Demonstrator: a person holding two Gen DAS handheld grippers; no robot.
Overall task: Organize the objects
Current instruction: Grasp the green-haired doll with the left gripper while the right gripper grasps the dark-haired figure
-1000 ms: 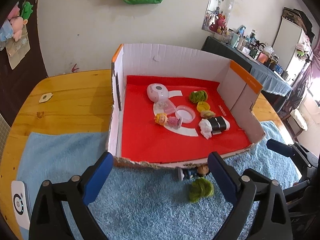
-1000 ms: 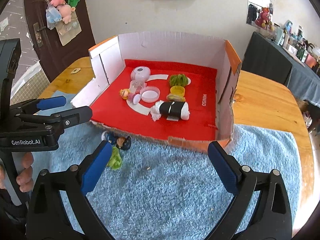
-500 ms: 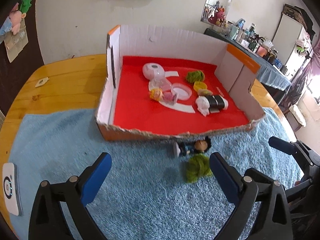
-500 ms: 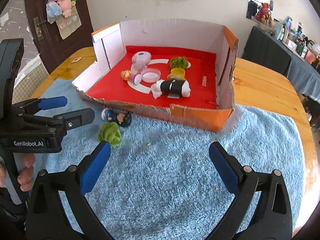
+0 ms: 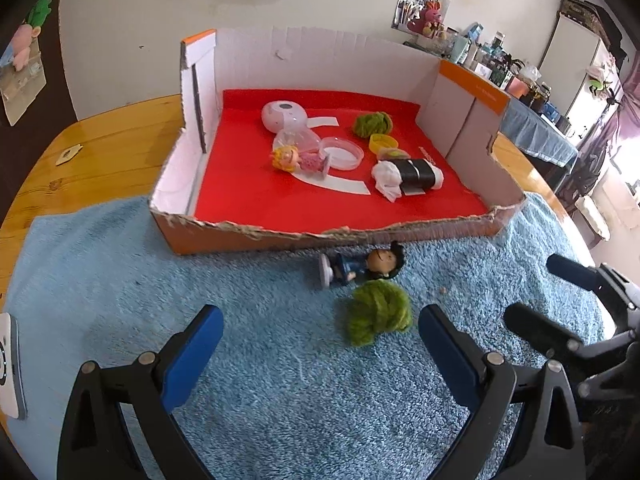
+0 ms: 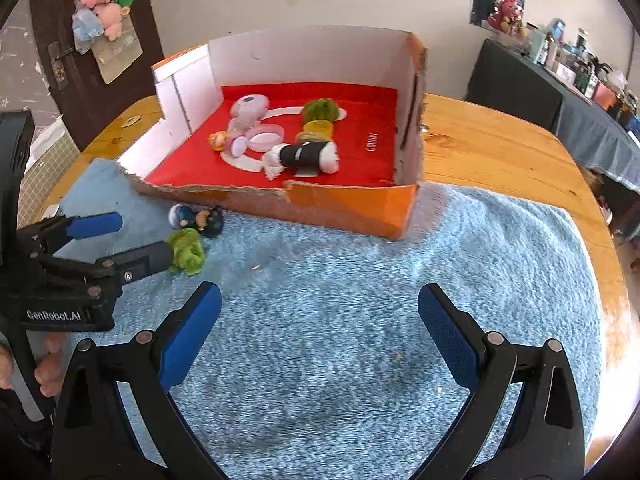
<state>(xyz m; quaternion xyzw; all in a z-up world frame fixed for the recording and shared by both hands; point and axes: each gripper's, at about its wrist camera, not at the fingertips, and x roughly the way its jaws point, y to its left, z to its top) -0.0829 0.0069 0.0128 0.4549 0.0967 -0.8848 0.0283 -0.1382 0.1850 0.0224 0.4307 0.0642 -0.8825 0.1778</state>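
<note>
A cardboard box with a red floor holds several toys: a pink pod, a blonde doll, a green fuzzy ball and a black-and-white roll. On the blue towel in front of it lie a dark-haired doll and a green fuzzy ball. My left gripper is open and empty, just near of that ball. My right gripper is open and empty over the towel, right of the left gripper. The box, doll and ball show in the right wrist view.
The towel lies on a round wooden table. A white device sits at the towel's left edge. A small tag lies on the wood at the far left. A dark door and a cluttered side table stand behind.
Both grippers have dropped lower and closer to the towel. The doll and green ball on the towel now sit nearer to my left gripper. Both stay open.
</note>
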